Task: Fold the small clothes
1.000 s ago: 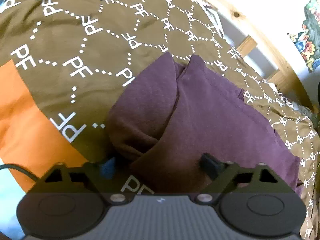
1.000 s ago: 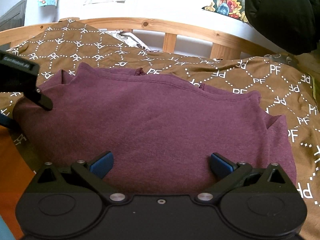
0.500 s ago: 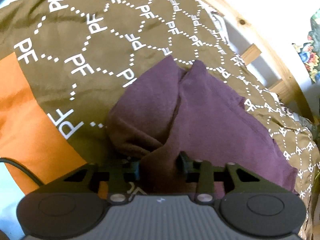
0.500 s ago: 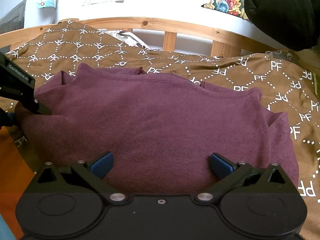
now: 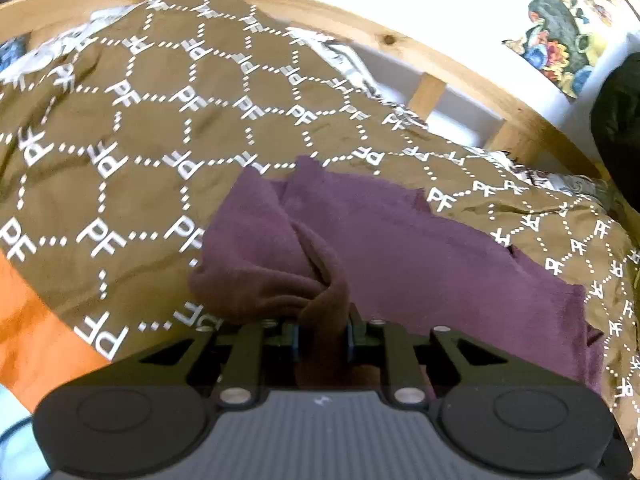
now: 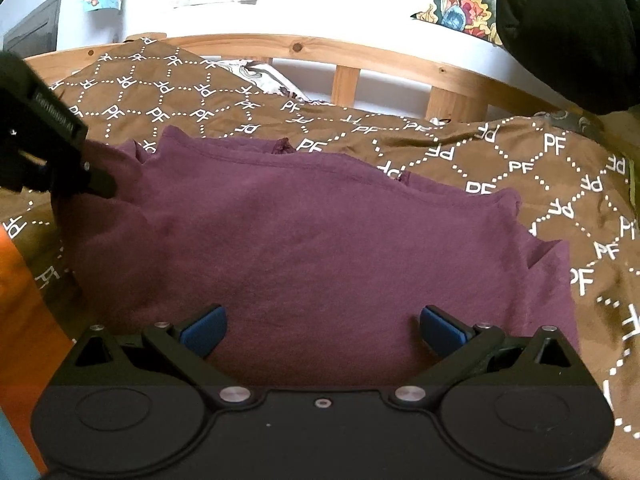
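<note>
A maroon garment (image 6: 320,240) lies spread on a brown bedspread printed with white "PF" letters (image 6: 540,168). In the left wrist view my left gripper (image 5: 320,338) is shut on a bunched fold at the garment's (image 5: 420,256) left end and lifts it a little. The left gripper also shows in the right wrist view (image 6: 60,160), at the garment's left edge. My right gripper (image 6: 320,326) is open, its blue pads (image 6: 204,328) resting over the garment's near edge, with nothing between them.
A wooden bed rail (image 6: 360,56) runs along the far side, with a white wall and posters behind. A black object (image 6: 568,28) hangs at the upper right. An orange patch of bedding (image 5: 36,340) lies at the near left.
My left gripper went from open to shut on the garment's left end, then lifted the fold and tilted up. The right gripper stayed open and hardly moved.
</note>
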Demonstrator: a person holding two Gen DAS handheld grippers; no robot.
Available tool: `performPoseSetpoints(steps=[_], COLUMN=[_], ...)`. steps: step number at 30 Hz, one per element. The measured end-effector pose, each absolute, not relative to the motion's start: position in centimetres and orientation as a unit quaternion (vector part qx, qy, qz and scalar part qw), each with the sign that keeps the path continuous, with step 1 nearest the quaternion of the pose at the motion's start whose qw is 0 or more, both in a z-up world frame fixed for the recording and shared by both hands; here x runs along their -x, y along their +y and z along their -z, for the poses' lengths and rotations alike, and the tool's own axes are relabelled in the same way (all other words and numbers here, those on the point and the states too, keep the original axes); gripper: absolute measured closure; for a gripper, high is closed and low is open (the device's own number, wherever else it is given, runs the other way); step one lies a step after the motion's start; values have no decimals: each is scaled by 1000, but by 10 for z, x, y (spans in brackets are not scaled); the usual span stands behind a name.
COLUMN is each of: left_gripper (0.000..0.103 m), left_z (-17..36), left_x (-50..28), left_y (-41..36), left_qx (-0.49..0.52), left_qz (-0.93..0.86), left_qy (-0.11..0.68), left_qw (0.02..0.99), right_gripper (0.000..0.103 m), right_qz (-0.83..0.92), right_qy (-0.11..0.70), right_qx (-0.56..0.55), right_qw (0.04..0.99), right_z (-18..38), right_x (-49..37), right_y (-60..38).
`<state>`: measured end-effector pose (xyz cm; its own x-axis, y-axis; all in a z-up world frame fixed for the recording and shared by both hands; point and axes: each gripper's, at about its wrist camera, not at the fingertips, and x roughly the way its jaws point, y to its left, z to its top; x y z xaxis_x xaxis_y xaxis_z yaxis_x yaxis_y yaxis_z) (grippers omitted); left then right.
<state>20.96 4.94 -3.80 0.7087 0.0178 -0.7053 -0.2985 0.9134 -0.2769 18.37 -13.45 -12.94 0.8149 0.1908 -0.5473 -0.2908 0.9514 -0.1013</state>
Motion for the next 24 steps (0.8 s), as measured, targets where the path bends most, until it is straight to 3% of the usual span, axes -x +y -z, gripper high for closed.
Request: performPoseSetpoints(steps=[16,24], left_gripper=[83,83], left_z=[-10,-16], left_x=[-216,-203], left_y=[-28,-118], left_qx=[48,-106], left_qz=[7,143], left_qy=[335,320], left_qw=[941,931], right_gripper=[1,1], right_qz=[-60,16], right_qy=[274,278], right_qx=[112,129], right_qw=[953,952], right_z=[100,89], right_x=[-171,-150], right_y=[-189,-246])
